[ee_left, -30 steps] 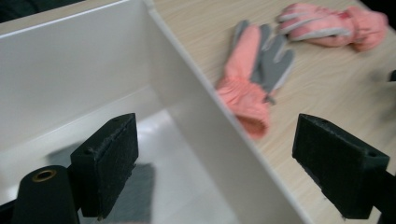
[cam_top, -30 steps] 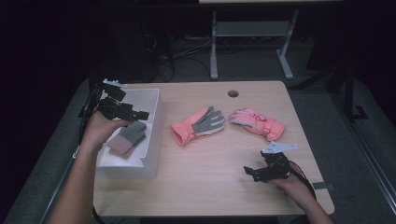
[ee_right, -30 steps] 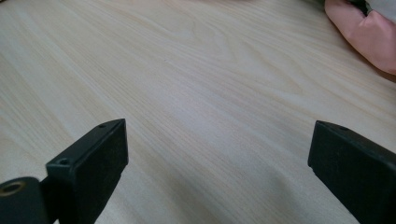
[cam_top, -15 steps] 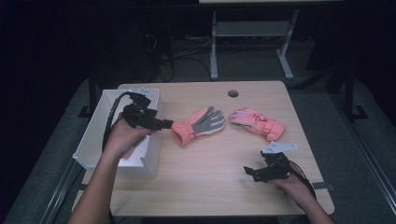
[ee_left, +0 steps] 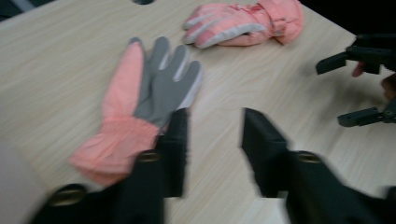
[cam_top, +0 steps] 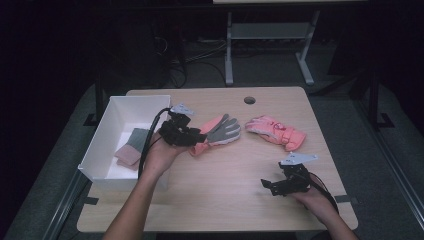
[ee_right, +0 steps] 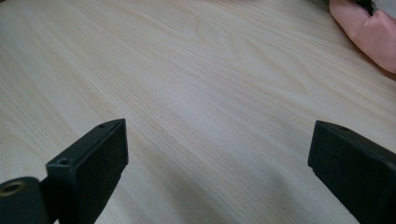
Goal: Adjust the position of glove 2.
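A pink glove with a grey palm (cam_top: 220,132) lies flat on the table middle, cuff toward the white bin. My left gripper (cam_top: 200,137) hovers at that cuff. In the left gripper view the glove (ee_left: 149,93) lies just left of the jaws. My left gripper (ee_left: 212,116) has just been closing, and between its jaws there is bare wood. A second pink glove (cam_top: 277,131) lies to the right. My right gripper (cam_top: 267,186) rests open near the front right, over bare table (ee_right: 219,135).
A white bin (cam_top: 125,105) stands at the table's left edge with a grey-green and pink glove (cam_top: 132,147) inside. A round cable hole (cam_top: 249,100) sits near the far edge. My right gripper (ee_left: 359,88) appears far right in the left gripper view.
My left hand has come out of the white bin and moved right to the cuff of the pink-grey glove, and its jaws now stand narrower. The right hand has stayed put.
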### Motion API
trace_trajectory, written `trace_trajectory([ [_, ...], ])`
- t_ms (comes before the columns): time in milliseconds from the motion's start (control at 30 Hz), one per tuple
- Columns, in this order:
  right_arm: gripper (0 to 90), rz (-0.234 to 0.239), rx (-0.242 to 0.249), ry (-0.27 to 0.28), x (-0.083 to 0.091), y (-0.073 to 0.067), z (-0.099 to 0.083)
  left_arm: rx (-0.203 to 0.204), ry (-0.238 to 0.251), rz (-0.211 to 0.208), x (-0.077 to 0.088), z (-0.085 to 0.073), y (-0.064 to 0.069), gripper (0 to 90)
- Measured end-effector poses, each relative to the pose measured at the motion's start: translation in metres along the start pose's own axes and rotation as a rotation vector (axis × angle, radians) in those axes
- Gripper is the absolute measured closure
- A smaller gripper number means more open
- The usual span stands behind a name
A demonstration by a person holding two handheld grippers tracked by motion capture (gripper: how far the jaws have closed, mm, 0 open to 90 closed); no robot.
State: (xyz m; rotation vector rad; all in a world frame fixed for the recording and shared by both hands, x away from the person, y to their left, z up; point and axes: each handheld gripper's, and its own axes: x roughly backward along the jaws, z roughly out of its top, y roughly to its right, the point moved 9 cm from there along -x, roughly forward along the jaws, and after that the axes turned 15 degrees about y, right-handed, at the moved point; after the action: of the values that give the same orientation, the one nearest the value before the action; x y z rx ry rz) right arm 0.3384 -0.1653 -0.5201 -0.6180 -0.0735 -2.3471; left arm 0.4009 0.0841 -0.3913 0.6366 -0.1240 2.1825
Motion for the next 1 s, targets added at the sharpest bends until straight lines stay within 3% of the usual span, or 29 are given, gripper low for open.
trace_trajectory([
  [33, 4.5, 0.0, 0.0, 0.0, 0.0, 0.0, 0.0, 0.0, 0.0, -0.003, -0.003, 0.0, 0.001, 72.1],
  [167, 4.5, 0.0, -0.001, 0.0, 0.0, 0.0, -0.001, -0.013, -0.019, -0.009, -0.021, -0.002, 0.004, 89.7],
  [300, 4.5, -0.001, -0.004, -0.001, 0.002, -0.001, -0.001, -0.032, -0.023, 0.023, -0.04, -0.007, -0.005, 89.7],
  [400, 4.5, 0.001, -0.002, -0.002, 0.002, -0.001, -0.001, -0.043, -0.042, 0.069, -0.054, -0.013, -0.018, 89.7],
  [533, 4.5, 0.004, -0.003, -0.004, 0.001, -0.001, -0.002, -0.039, -0.066, 0.094, -0.073, -0.022, -0.036, 89.8],
  [800, 4.5, 0.007, 0.003, -0.006, 0.003, 0.0, -0.002, -0.019, -0.081, 0.108, -0.102, -0.039, -0.058, 89.8],
  [1000, 4.5, 0.012, -0.002, -0.01, 0.003, 0.0, -0.004, -0.003, -0.087, 0.108, -0.111, -0.046, -0.067, 89.8],
])
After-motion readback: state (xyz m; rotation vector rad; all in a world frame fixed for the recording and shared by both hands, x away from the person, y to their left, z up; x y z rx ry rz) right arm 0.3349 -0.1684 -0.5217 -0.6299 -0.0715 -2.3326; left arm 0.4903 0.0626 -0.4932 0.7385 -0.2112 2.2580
